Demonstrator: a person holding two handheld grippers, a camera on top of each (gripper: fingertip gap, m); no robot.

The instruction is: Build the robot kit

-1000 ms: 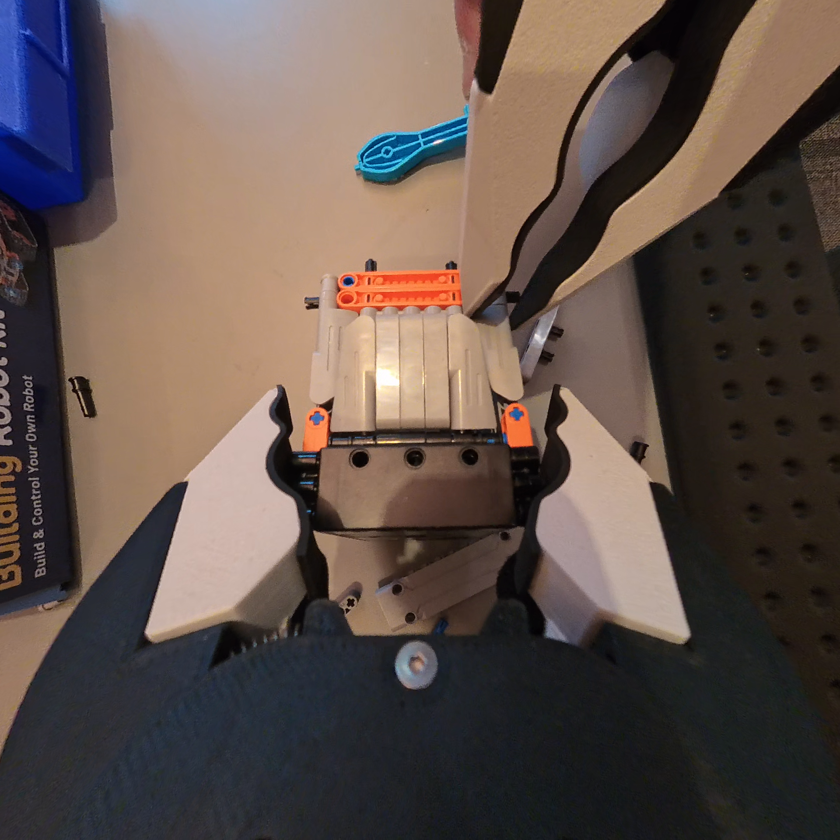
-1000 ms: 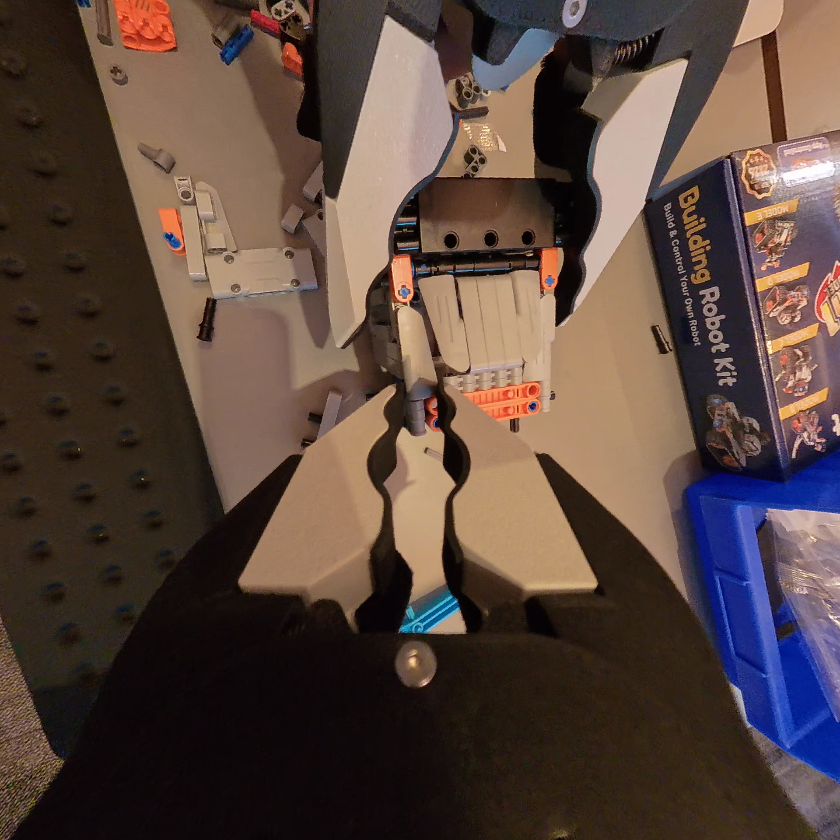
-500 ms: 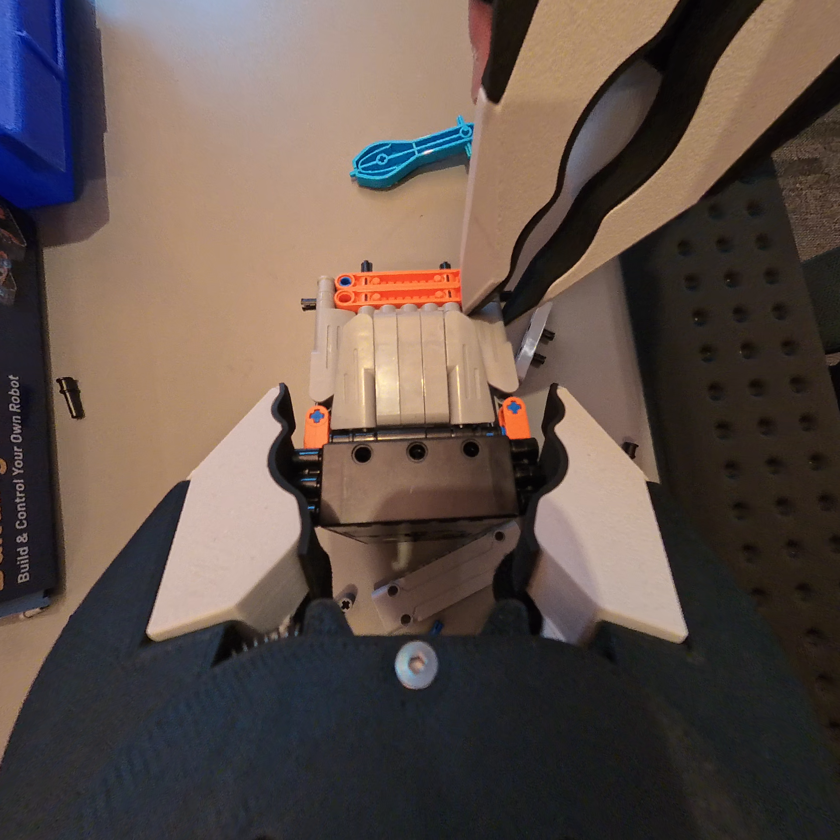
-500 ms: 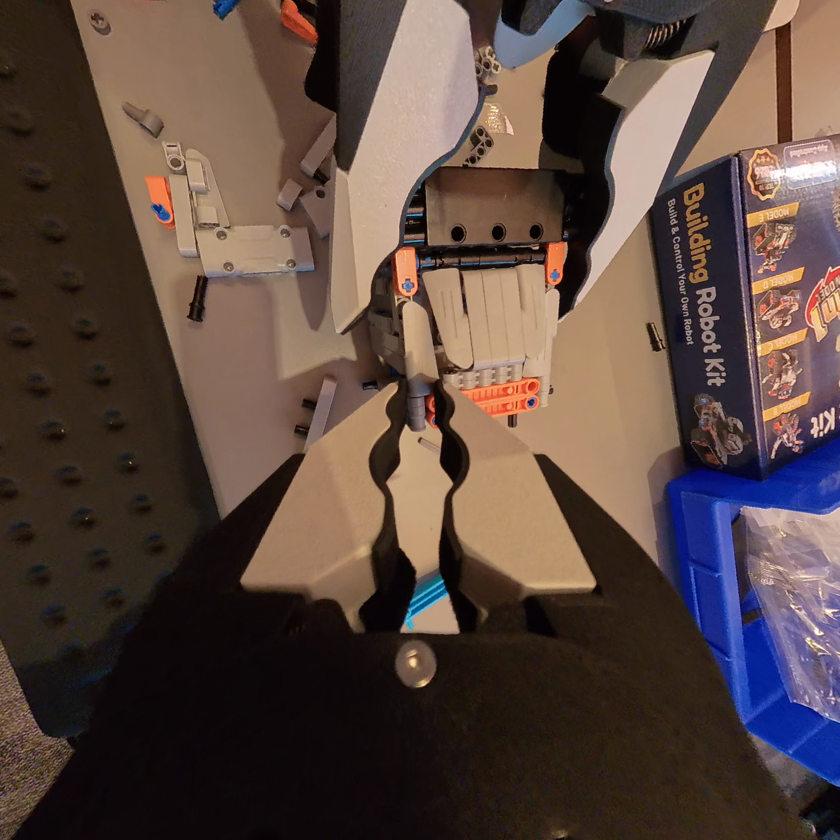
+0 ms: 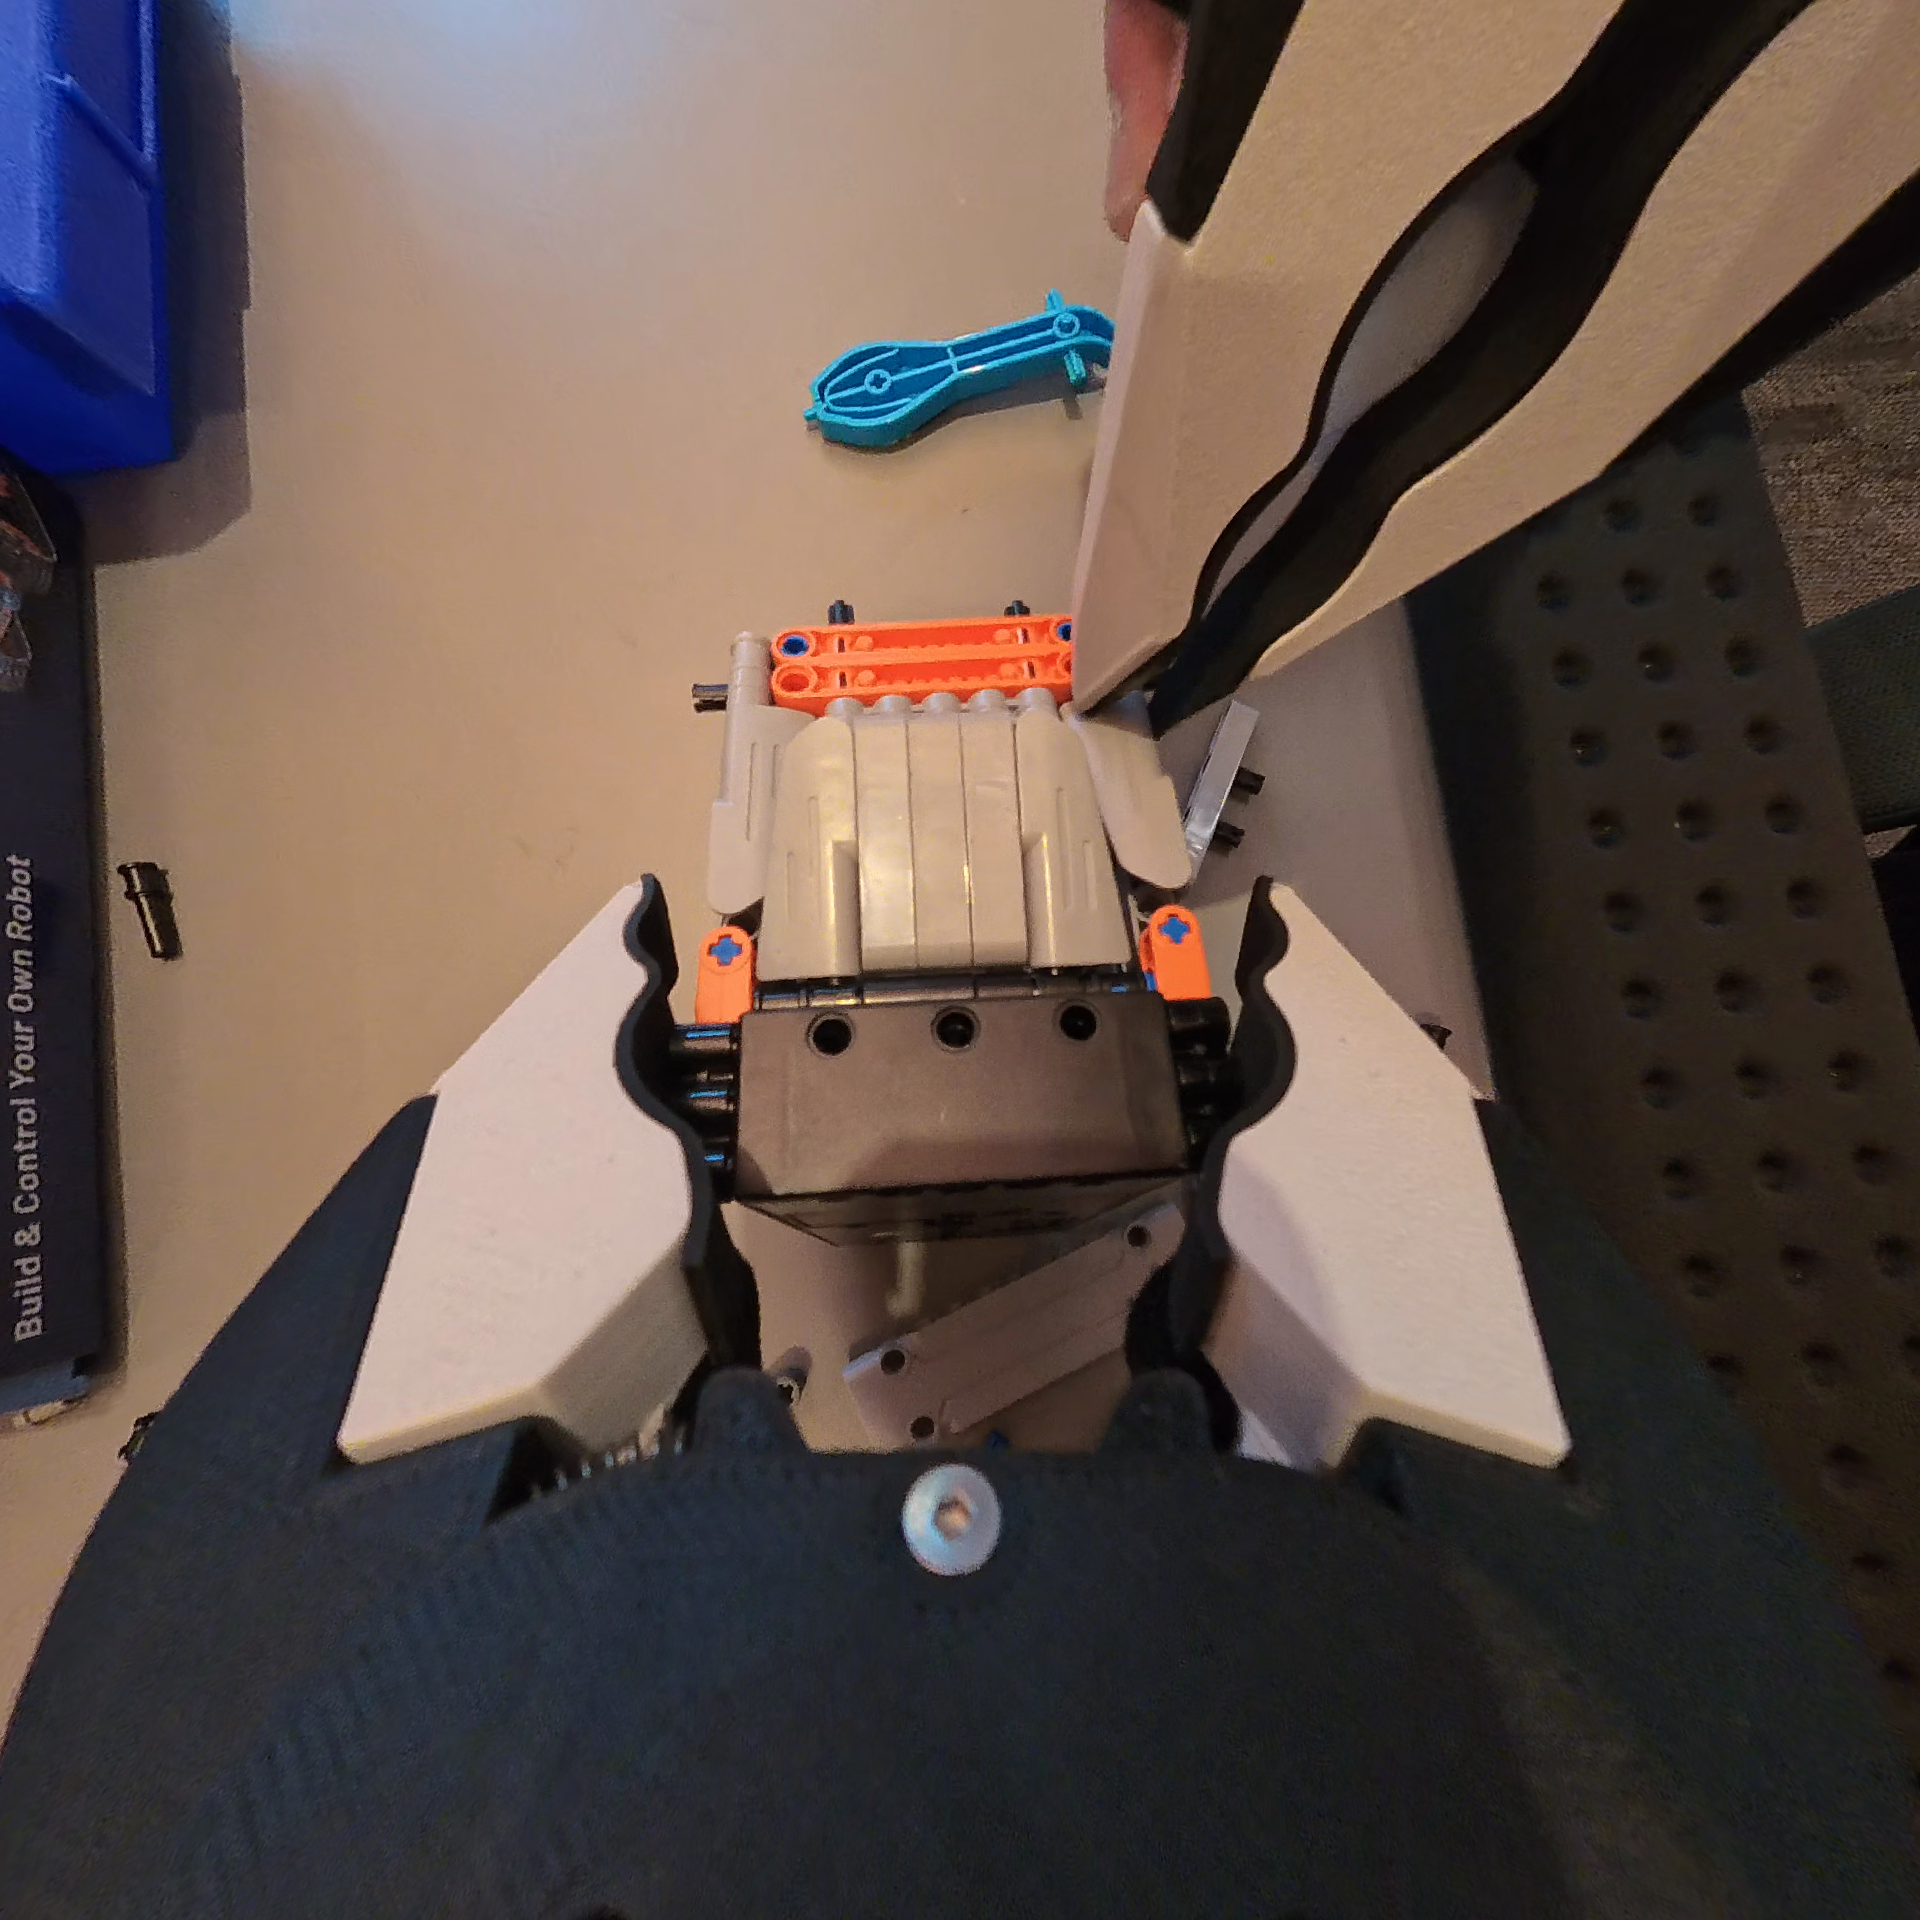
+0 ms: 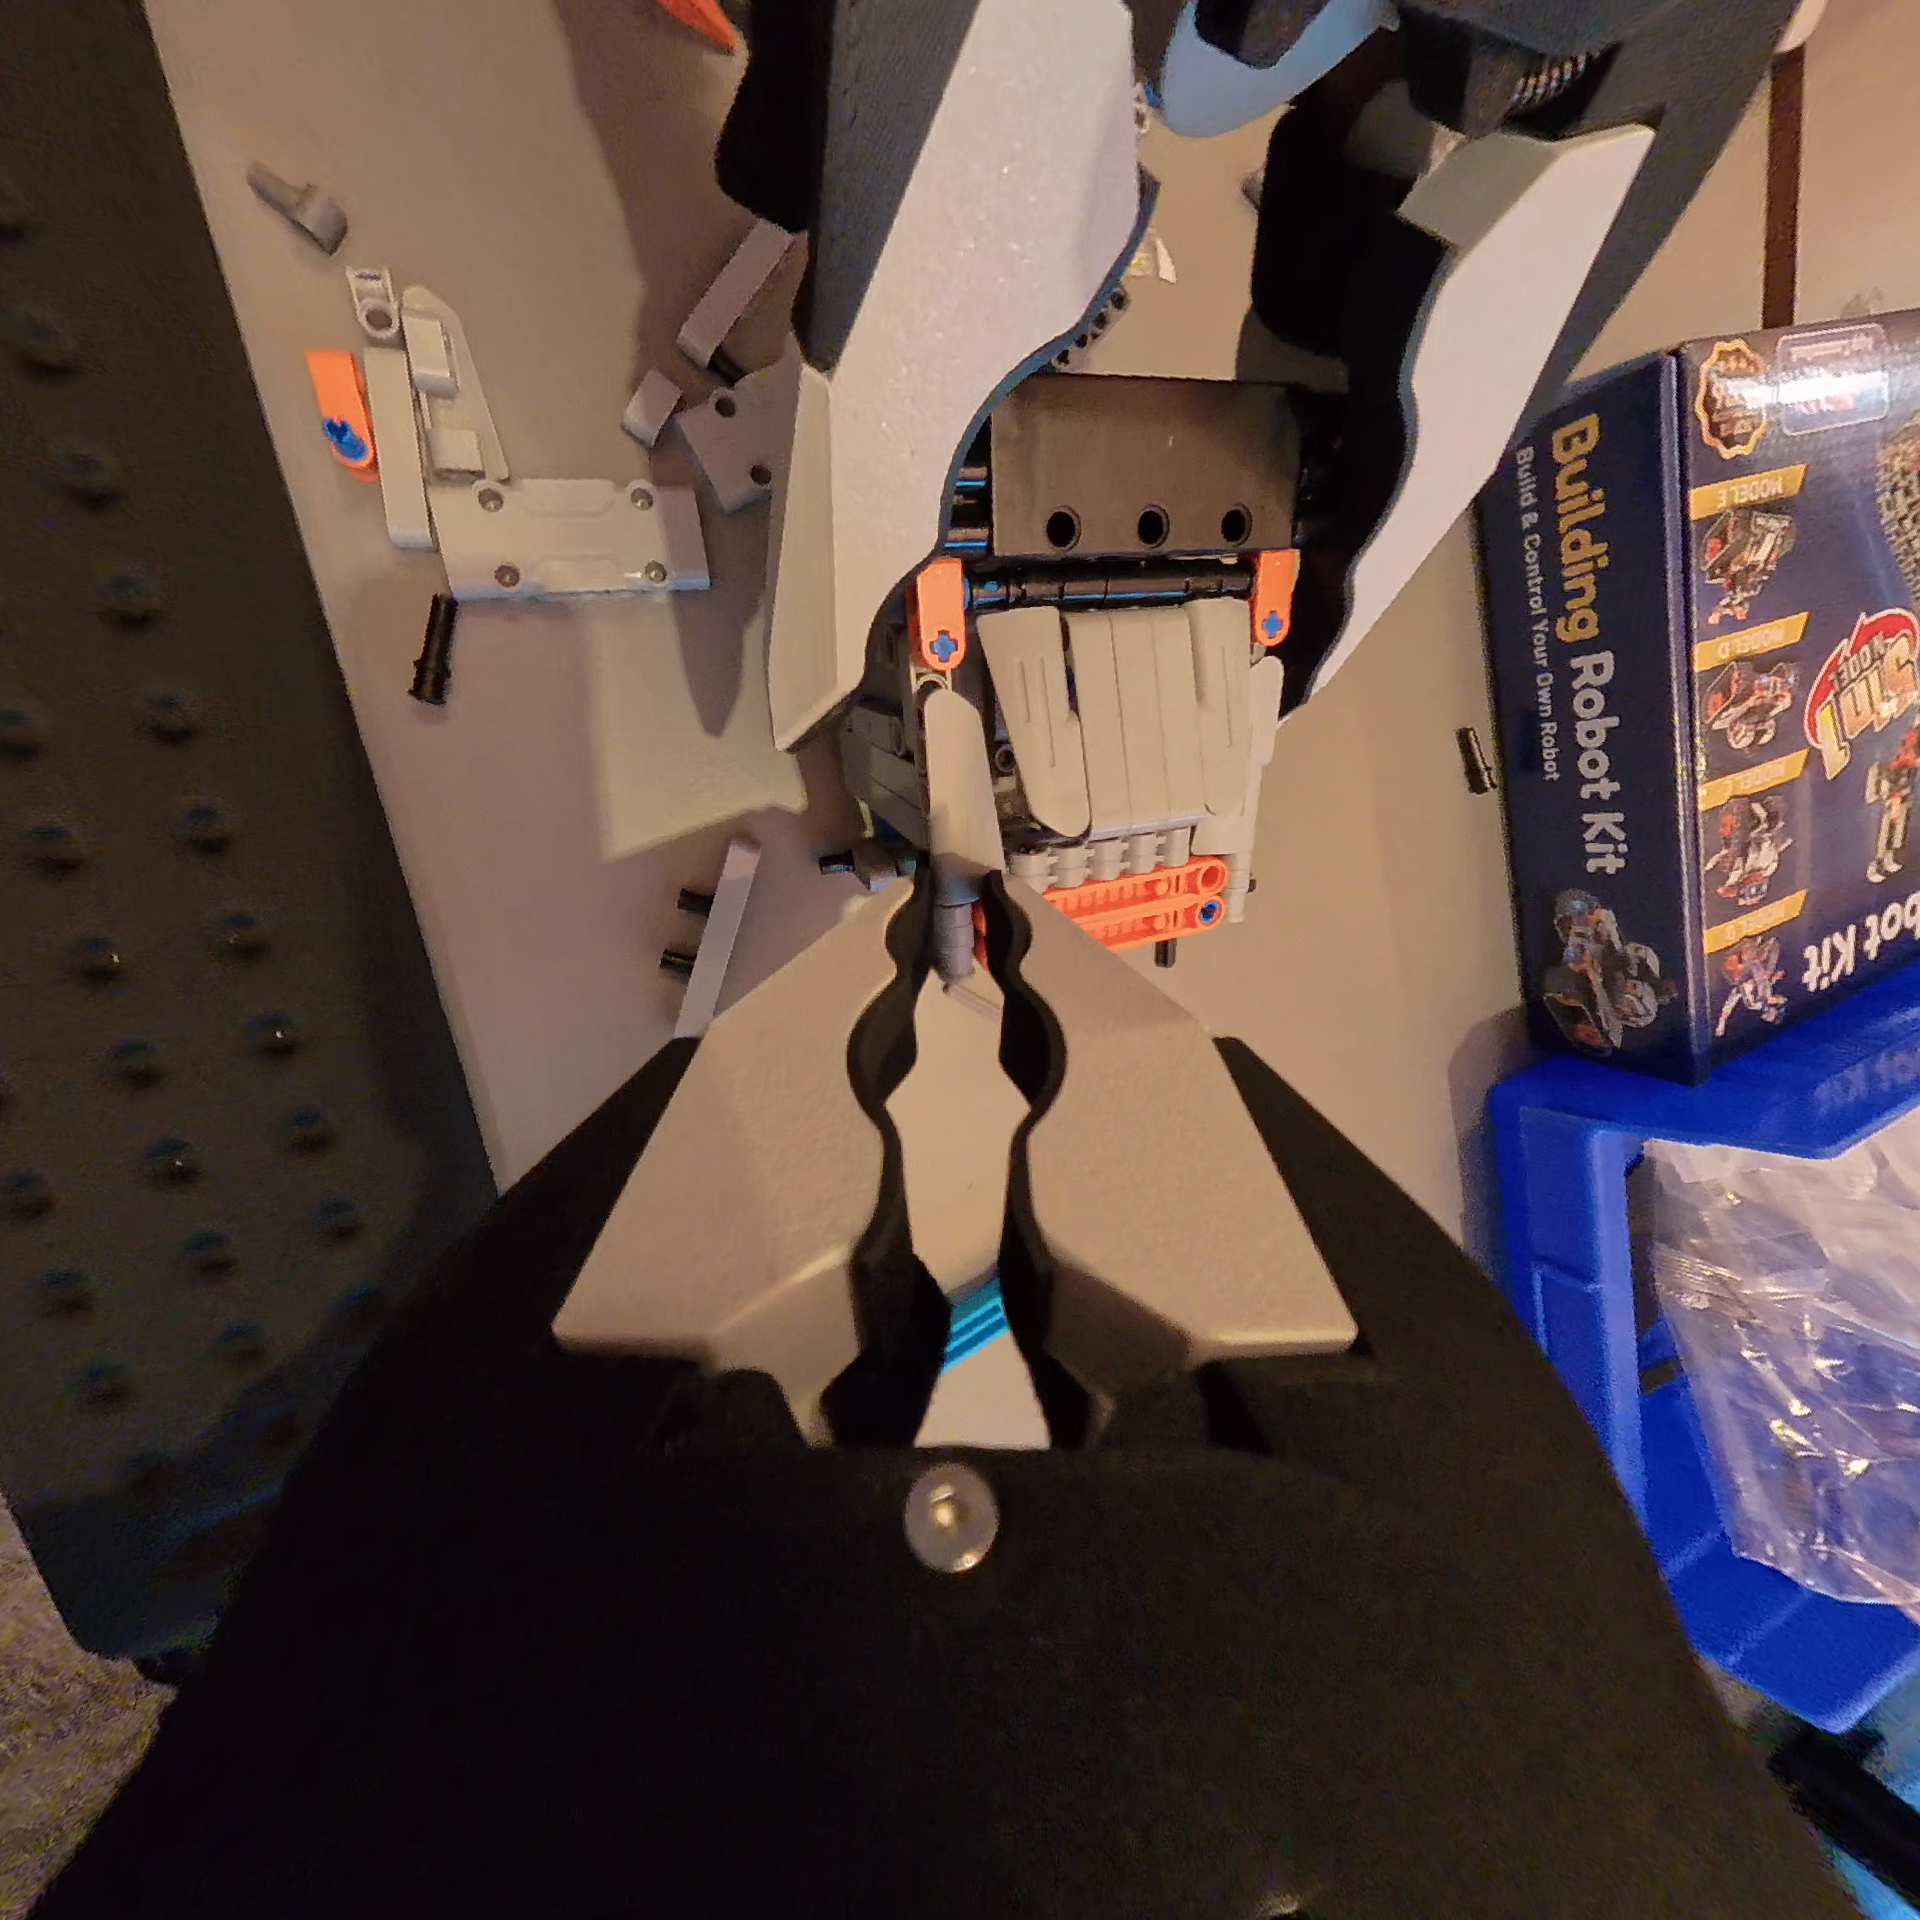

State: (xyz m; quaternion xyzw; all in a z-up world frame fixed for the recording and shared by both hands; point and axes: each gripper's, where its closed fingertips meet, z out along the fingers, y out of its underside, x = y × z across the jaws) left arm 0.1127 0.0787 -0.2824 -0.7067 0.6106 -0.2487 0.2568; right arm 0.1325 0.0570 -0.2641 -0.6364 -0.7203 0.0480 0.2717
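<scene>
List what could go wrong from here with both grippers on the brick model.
1. The right gripper pinches only a thin grey side piece; it may pop off or slip free.
2. The left gripper clamps just the black block, so force at the far end could twist the model.
3. Loose pins lie nearby and could be knocked away.

Beige tabletop (image 5: 582, 582), dark perforated mat (image 5: 1714, 935)

The plastic model (image 5: 940, 904) is seen with glossy grey panels and a smooth black block. Matt, grainy white fingers (image 5: 540, 1174) are shown on the left gripper (image 5: 951, 1013). A glossy cardboard box (image 6: 1704, 675) and crinkled clear plastic bags (image 6: 1787, 1351) are seen at right.
</scene>
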